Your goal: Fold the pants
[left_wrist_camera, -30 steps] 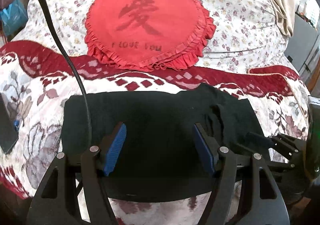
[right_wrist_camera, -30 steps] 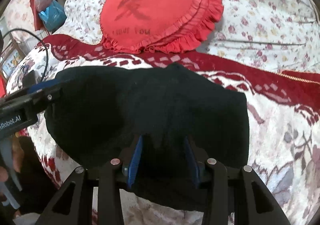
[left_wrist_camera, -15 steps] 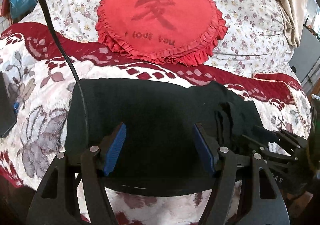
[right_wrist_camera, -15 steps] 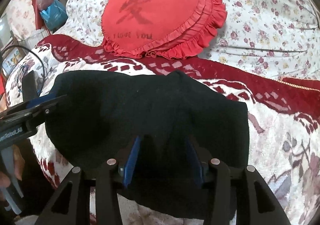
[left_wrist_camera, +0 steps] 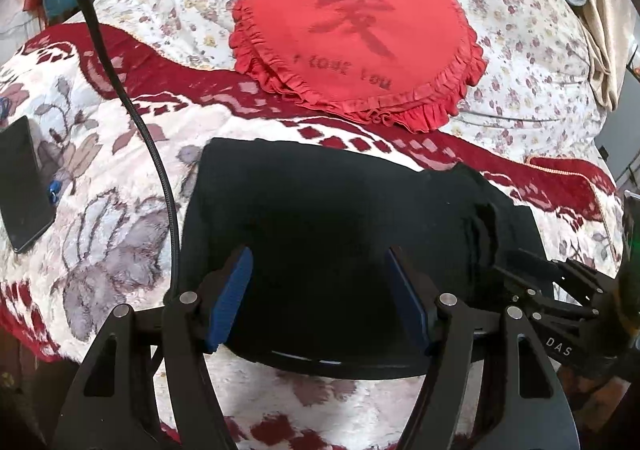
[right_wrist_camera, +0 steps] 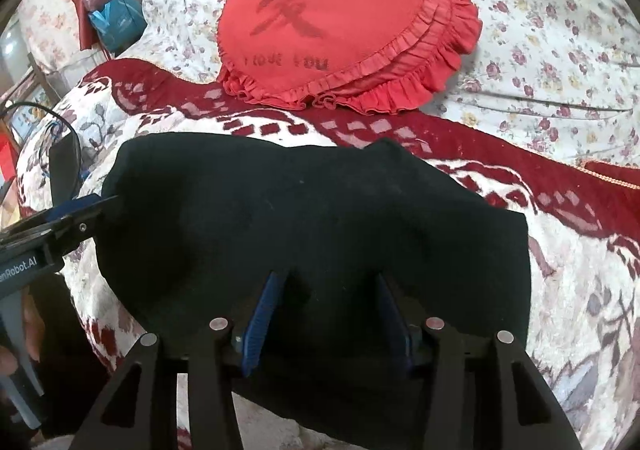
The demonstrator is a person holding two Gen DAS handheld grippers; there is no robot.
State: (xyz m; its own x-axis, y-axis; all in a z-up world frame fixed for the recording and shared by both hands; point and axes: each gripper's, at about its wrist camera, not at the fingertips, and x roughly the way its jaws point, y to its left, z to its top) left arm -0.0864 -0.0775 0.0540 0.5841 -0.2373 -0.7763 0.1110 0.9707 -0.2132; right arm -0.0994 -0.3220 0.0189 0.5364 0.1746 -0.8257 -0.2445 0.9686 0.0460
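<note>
Red cushion reading "I love you" (faded), black pants

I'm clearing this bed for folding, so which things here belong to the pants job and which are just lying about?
Belongs: black pants; left gripper; right gripper, jaws just opening.

Lying about: red heart cushion; phone; blanket; black cable.

The red heart cushion reads "I love you" (under one large Chinese character), printed dark.
</note>
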